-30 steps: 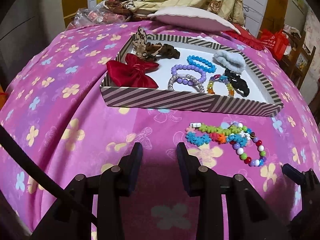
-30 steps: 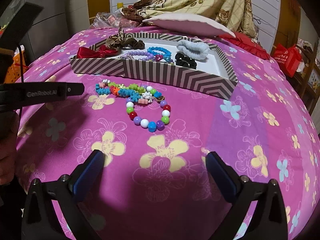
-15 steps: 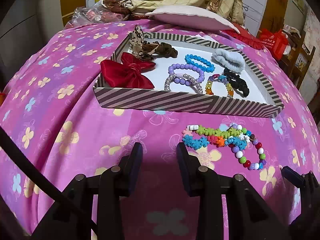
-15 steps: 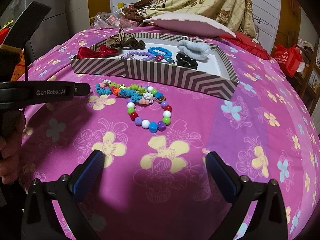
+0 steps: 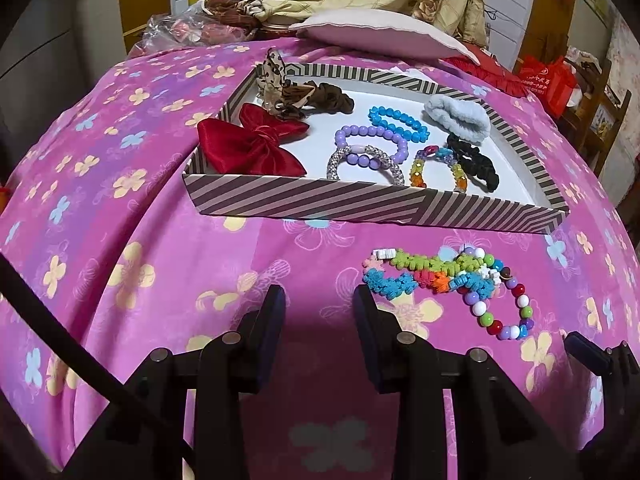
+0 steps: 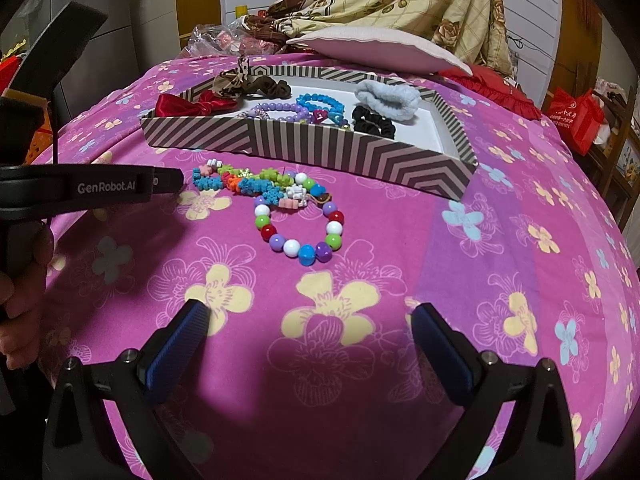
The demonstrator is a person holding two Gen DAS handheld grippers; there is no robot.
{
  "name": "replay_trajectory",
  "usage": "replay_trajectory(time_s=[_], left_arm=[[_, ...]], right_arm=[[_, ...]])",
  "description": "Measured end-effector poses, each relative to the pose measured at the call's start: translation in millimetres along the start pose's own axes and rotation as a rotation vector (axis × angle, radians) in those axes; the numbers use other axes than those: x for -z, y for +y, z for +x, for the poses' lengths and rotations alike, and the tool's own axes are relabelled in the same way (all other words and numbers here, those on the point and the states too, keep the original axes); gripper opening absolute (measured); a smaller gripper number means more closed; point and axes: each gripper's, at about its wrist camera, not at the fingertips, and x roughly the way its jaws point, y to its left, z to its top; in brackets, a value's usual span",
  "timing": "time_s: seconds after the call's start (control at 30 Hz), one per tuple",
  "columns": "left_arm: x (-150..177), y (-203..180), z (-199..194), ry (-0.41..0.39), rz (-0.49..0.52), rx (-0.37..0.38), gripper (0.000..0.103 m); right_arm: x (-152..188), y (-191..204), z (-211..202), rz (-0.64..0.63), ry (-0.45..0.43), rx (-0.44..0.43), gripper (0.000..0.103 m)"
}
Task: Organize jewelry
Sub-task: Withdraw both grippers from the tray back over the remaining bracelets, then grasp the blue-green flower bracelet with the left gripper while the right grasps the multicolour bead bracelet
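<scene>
Left gripper: jaws narrowly parted, nothing between them; low over the pink floral cloth, just left of the loose bracelets. Gap same as a second ago.
Right gripper: jaws spread wide, empty; above the cloth, short of the bead bracelet. Spread unchanged.
Change, left view: tray and cloth sit slightly lower and nearer than a second ago; the view has crept forward a little.
Change, right view: left gripper's side arm reaches further in from the left edge, its tip now near the flower-bead end.
Striped tray: on the cloth, beyond the loose pieces; same place.
Tray contents: red bow at near-left corner; brown scrunchie behind it; purple bead bracelet, blue bead bracelet mid-tray; black scrunchie and grey scrunchie to the right. None moved.
Flower-bead bracelet: outside the tray, on the cloth just before the front wall.
Round-bead bracelet: touching the flower-bead bracelet's right end. Both untouched, unmoved.
Pillow: behind the tray.
</scene>
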Motion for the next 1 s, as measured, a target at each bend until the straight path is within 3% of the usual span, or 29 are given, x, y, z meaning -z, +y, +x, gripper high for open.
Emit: replay_trajectory(time_s=[0.2, 0.3, 0.43, 0.73, 0.9, 1.0], left_arm=[[-4.1, 8.2, 0.4, 0.007, -0.020, 0.031, 0.031], [-7.1, 17.5, 1.7, 0.016, -0.048, 0.088, 0.031], [-9.0, 6.2, 5.4, 0.026, -0.005, 0.161, 0.031], [-20.1, -0.3, 16.0, -0.021, 0.011, 0.113, 0.031], [-22.6, 5.5, 5.6, -0.035, -0.039, 0.238, 0.031], [-25.4, -6.9, 14.9, -0.026, -0.006, 0.232, 0.031]], right_arm=[[-0.3, 0.0, 0.0, 0.000, -0.001, 0.000, 0.103], [0.2, -0.3, -0.2, 0.000, 0.000, 0.000, 0.103], [0.3, -0.4, -0.3, 0.000, 0.000, 0.000, 0.103], [0.4, -0.3, -0.6, 0.000, -0.001, 0.000, 0.103], [0.6, -0.4, -0.7, 0.000, -0.001, 0.000, 0.103], [-0.4, 1.1, 0.0, -0.001, -0.001, -0.001, 0.103]])
